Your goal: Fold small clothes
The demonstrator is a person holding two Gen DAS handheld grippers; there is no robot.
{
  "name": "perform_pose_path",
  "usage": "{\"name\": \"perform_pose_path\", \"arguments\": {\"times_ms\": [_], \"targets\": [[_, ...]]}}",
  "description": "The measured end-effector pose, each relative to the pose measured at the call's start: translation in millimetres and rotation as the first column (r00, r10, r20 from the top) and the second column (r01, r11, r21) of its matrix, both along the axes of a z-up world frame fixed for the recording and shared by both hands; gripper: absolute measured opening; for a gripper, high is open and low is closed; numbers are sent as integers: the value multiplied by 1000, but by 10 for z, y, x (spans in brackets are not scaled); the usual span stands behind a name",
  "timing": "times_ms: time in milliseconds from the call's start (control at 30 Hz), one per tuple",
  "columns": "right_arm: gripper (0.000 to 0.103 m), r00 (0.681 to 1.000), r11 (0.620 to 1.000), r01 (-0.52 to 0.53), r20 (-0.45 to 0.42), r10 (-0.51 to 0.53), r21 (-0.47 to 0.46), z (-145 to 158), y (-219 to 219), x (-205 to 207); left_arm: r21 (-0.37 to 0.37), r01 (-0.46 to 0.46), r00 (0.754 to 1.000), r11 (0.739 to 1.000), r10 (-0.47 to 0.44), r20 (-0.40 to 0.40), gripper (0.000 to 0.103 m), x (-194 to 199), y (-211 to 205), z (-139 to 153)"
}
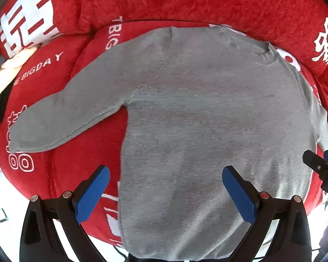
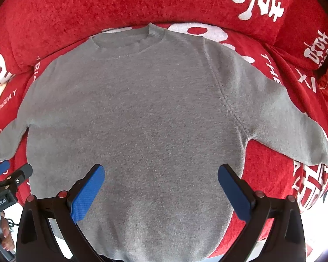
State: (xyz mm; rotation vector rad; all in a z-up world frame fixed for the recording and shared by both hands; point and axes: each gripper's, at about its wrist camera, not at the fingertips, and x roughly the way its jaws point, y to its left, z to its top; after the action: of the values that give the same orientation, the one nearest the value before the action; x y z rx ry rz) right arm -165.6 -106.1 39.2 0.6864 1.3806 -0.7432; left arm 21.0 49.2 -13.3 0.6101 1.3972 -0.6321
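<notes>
A small grey long-sleeved sweater (image 1: 196, 113) (image 2: 137, 118) lies flat on a red cover, collar away from me, hem toward me, both sleeves spread sideways. My left gripper (image 1: 166, 174) hovers open over the lower left part of its body, blue pads wide apart and empty. My right gripper (image 2: 161, 172) hangs open over the lower middle of the body, nothing between its fingers. Each gripper shows at the edge of the other's view: the right gripper (image 1: 321, 168) at the right, the left gripper (image 2: 11, 172) at the left.
The red plush cover (image 1: 54, 174) (image 2: 273, 174) with white lettering spreads over a sofa seat. Red cushions (image 1: 185, 2) (image 2: 120, 4) rise behind the collar. A cream and black item (image 1: 4, 78) lies at the far left. A pale floor (image 1: 2, 196) shows below the seat edge.
</notes>
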Motion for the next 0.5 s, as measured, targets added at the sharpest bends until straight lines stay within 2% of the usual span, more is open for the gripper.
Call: {"name": "perform_pose_path", "arguments": {"times_ms": [200,500], "targets": [[103,1000,1000,-16,-24,16,9,-20,50,88,-15,-20,999,1000,20,-30,103,91,89,-23],[103,997,998,-65,-36,65,0,-3,152,285,-32,-35,999,999,35,-30,103,217,198,-23]]}}
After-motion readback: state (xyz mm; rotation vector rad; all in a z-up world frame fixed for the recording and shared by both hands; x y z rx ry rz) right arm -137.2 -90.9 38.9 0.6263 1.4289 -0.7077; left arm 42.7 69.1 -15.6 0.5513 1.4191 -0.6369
